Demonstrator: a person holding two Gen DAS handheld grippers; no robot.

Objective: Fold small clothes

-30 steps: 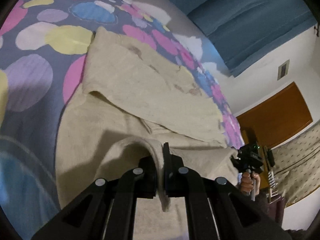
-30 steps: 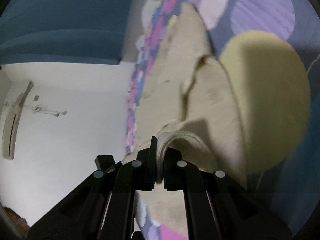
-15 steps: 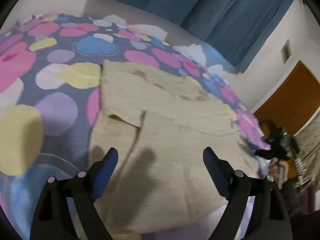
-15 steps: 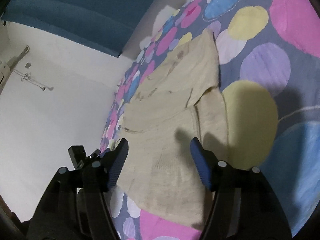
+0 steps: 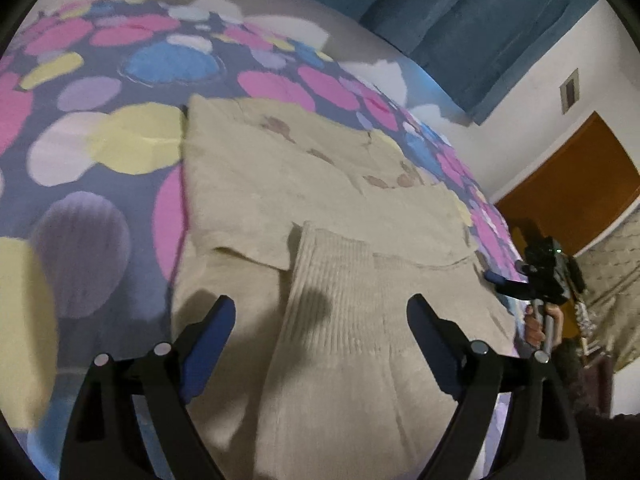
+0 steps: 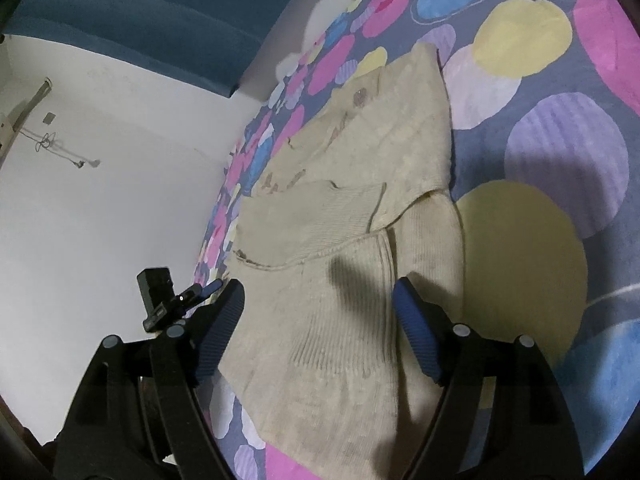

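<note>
Your left gripper point(image 5: 320, 320) and right gripper point(image 6: 318, 300) both gape wide, holding nothing, hovering just above the near end of the sweater point(image 5: 328, 208). The beige sweater lies flat on the spotted bedspread point(image 5: 100, 140), and looks partly folded: a ribbed flap point(image 5: 332, 304) is laid over the body, another layer overlaps at the far side. Judging by that, the side folds look done and a final fold in half is likely left. Nothing gripped yet for it. Edges look a bit uneven.

Bedroom: polka-dot bedspread point(image 5: 100, 160), curtains point(image 5: 480, 20)
</note>
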